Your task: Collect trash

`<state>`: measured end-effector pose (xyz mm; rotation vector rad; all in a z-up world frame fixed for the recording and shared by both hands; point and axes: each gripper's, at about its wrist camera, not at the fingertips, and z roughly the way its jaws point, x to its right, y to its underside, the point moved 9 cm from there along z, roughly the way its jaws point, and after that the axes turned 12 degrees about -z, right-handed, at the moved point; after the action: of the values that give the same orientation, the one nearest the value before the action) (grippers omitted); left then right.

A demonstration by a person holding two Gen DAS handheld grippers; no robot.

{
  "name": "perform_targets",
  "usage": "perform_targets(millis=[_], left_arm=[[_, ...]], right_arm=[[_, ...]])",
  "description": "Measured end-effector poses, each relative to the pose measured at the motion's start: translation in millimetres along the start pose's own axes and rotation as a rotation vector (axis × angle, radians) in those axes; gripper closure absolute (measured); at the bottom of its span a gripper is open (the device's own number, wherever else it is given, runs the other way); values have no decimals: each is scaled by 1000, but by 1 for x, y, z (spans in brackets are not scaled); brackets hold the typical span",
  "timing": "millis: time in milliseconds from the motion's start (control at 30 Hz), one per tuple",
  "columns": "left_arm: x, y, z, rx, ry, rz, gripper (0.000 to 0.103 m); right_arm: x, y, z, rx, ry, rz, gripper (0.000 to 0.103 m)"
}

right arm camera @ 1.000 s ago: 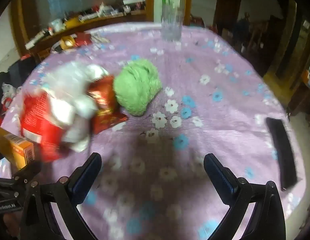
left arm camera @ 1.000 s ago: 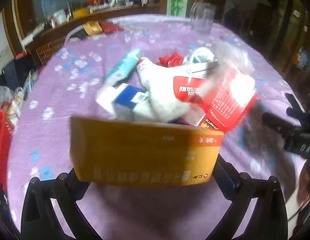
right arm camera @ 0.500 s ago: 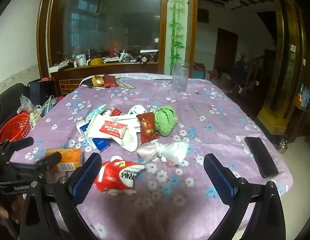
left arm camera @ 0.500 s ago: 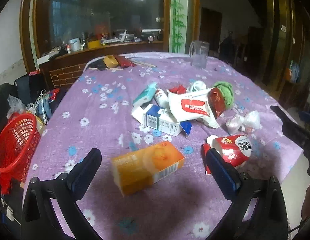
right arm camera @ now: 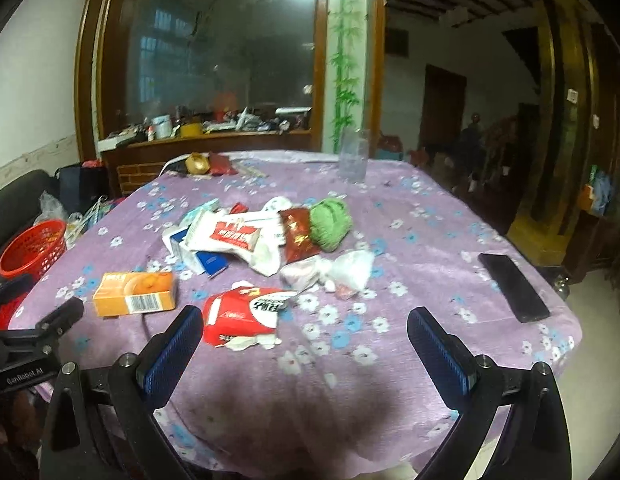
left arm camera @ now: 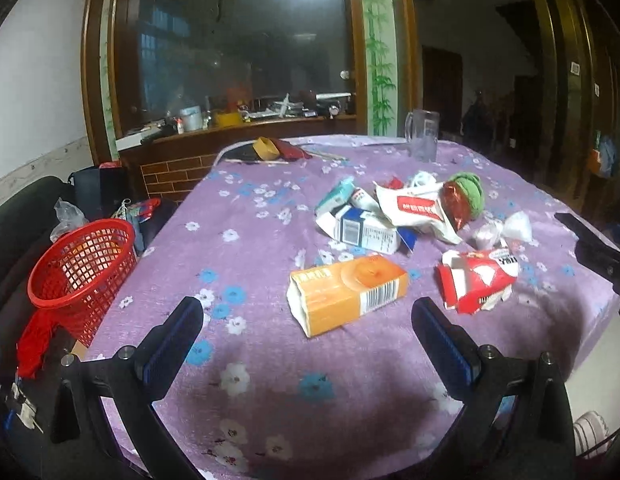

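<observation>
a purple flowered cloth is covering the desk (left arm camera: pixel 270 380). the left hand-held gripper (left arm camera: pixel 306 338) and right hand-held gripper (right arm camera: pixel 304 340) are hovering wide, gripping nothing. the orange cardboard box (left arm camera: pixel 346 292) is lying flat beside the crumpled red wrapper (right arm camera: pixel 246 314).

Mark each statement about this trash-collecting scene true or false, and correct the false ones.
1. The orange box lies on the purple tablecloth, held by no gripper. True.
2. The left gripper is shut on a wrapper. False: it is open and empty.
3. The red basket stands on the table among the trash. False: it sits off the table's edge, to the left.
4. A black phone lies near the table's right edge. True.
5. The right gripper is open. True.
</observation>
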<state>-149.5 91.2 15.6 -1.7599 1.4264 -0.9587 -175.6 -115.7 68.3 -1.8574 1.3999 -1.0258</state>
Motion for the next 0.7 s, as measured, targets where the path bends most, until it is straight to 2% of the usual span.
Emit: perform_targets(millis=[133,367,533,700], left_arm=[[6,0,-3,24,4,24,0],[12,2,-5,40,3,56,0],[8,-2,-11,57,5,43,0],[9,-6,-18,80,1,48,0]], right_arm=[[-1,-2,-3,17,21,-19,0],[-4,-16,-24,120,25,-29,0],[-7,-16,-23,105,0,-27,0],[-11,-22,-31,131,7,-40,0]])
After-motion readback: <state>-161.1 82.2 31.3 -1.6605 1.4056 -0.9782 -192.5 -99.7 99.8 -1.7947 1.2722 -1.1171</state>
